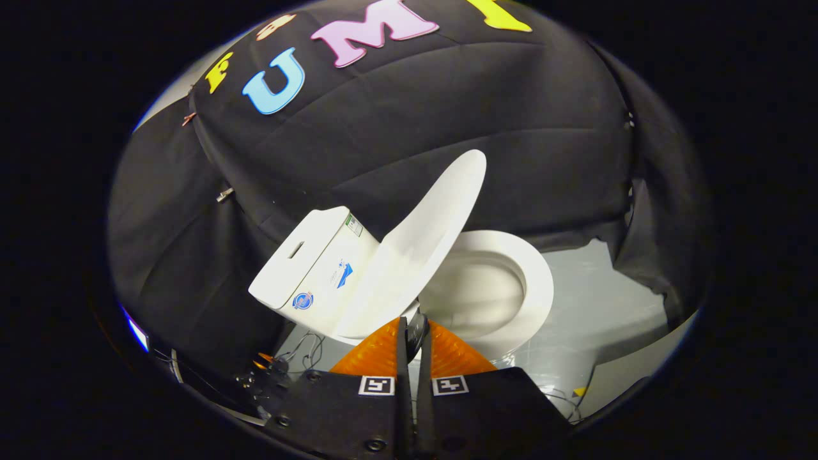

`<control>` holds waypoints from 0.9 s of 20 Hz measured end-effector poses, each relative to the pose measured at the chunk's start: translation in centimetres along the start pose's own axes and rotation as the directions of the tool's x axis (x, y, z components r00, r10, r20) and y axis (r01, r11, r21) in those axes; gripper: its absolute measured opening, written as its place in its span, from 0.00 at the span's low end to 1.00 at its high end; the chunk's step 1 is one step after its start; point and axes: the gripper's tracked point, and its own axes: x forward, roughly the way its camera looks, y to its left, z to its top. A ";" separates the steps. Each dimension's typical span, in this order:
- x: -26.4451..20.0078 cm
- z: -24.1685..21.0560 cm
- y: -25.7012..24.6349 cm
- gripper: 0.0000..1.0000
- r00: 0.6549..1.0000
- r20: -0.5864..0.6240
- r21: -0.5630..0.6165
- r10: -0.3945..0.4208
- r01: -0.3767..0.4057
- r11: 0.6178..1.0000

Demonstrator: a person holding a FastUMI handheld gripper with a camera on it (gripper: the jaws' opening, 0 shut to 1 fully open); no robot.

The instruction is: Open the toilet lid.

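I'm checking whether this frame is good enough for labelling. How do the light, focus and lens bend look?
Gripper view: even light, the lid and bowl rim bright but not blown out; toilet and tank sharp; strong fisheye curving; the floor has a soft sheen; the orange fingers look close together, lid edge just ahead.

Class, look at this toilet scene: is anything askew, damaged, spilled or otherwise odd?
Nothing is spilled or broken. The toilet lid stands half raised, tilted between the tank and the seat. The hand-held gripper has its orange fingers nearly closed at the lid's lower edge. Loose cables lie by the base.
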 end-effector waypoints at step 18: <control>-0.1 5.9 14.7 0.07 0.979 0.202 -0.406 0.022 0.064 0.912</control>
